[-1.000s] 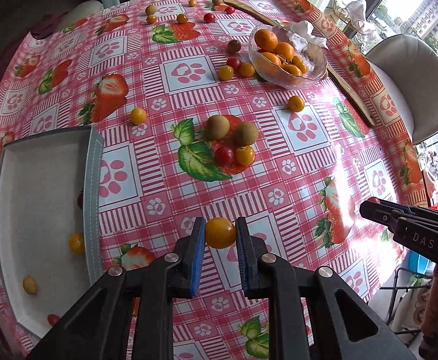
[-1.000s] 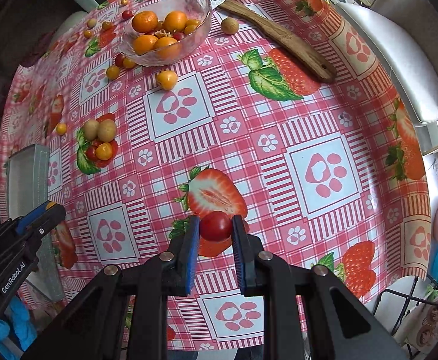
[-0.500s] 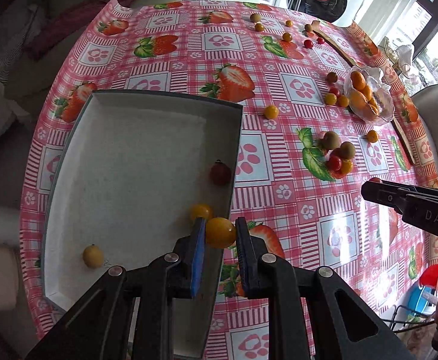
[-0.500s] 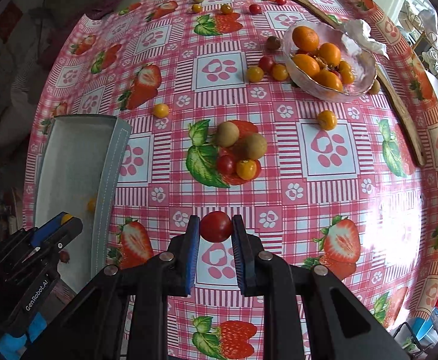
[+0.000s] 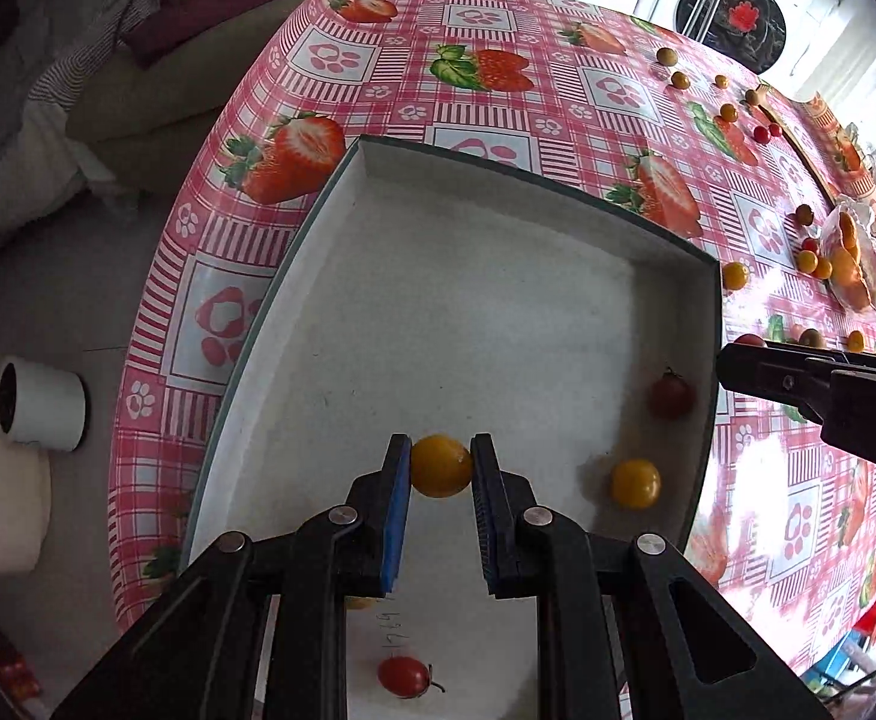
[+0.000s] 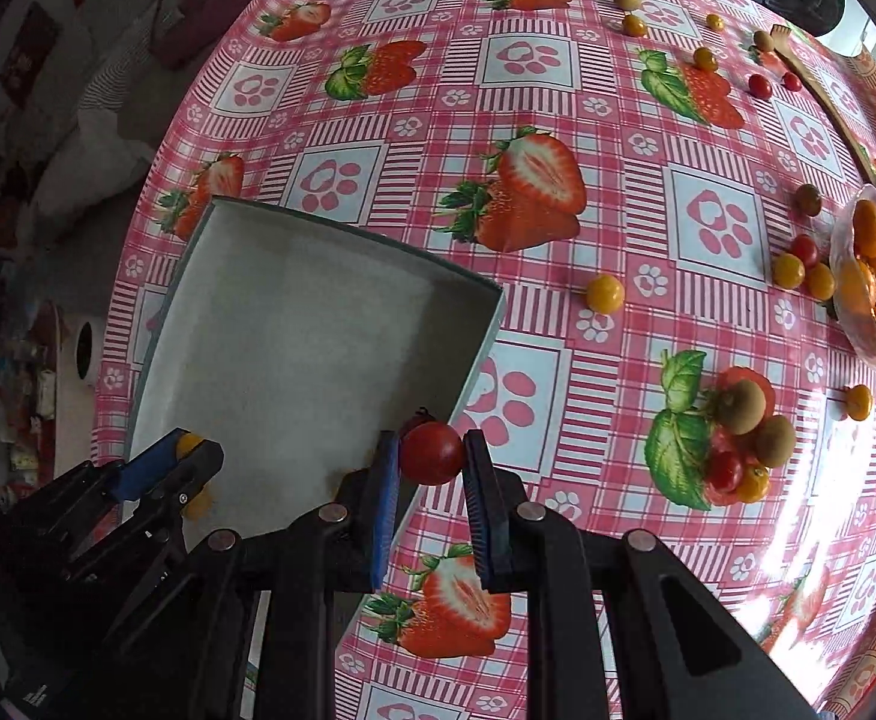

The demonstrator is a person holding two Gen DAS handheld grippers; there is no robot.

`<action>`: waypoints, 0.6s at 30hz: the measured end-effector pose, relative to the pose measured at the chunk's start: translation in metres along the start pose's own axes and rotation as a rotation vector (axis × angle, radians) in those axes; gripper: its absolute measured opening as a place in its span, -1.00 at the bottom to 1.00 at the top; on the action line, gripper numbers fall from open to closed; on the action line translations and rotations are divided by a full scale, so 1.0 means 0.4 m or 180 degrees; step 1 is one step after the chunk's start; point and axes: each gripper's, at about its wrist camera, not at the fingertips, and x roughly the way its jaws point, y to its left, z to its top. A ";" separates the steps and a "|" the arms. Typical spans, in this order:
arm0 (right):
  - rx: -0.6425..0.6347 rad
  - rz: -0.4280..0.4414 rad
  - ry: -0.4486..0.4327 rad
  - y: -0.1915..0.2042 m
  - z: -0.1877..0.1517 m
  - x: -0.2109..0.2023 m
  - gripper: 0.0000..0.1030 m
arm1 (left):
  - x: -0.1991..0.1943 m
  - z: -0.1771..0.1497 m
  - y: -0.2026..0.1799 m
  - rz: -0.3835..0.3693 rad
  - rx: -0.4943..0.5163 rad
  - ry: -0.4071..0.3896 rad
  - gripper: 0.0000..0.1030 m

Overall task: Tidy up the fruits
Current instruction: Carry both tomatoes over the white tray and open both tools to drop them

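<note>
L gripper [image 5: 441, 467] jaws clamped on yellow tomato [image 5: 441, 465] over tray [image 5: 498, 324], R gripper [image 6: 431, 453] jaws clamped on red tomato [image 6: 431, 453] at tray rim

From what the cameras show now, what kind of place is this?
Probably a home, in a dining or utility corner: a table under a strawberry-print tablecloth, a glass bowl of oranges, and what looks like a washing machine behind.
</note>
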 end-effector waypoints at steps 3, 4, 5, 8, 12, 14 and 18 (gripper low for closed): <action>-0.0033 -0.0004 0.0051 0.024 0.028 0.037 -0.55 | 0.022 0.009 0.010 0.0013 0.0010 0.0025 -0.59; -0.0046 -0.0010 0.0068 0.031 0.036 0.049 -0.55 | 0.029 0.011 0.011 0.0025 0.0023 0.0038 -0.59; -0.0054 -0.0014 0.0086 0.036 0.042 0.061 -0.55 | 0.037 0.013 0.012 0.0035 0.0033 0.0052 -0.59; -0.0053 -0.0033 0.0138 0.042 0.059 0.095 -0.55 | 0.053 0.015 0.015 0.0039 0.0047 0.0092 -0.59; -0.0039 -0.0069 0.0204 0.041 0.073 0.134 -0.55 | 0.066 0.016 0.017 0.0071 0.0072 0.0118 -0.58; -0.0032 -0.0092 0.0245 0.038 0.075 0.151 -0.55 | 0.076 0.020 0.013 0.0120 0.0093 0.0149 -0.58; -0.0088 -0.0123 0.0204 0.045 0.079 0.157 -0.54 | 0.086 0.020 0.012 0.0198 0.0104 0.0175 -0.41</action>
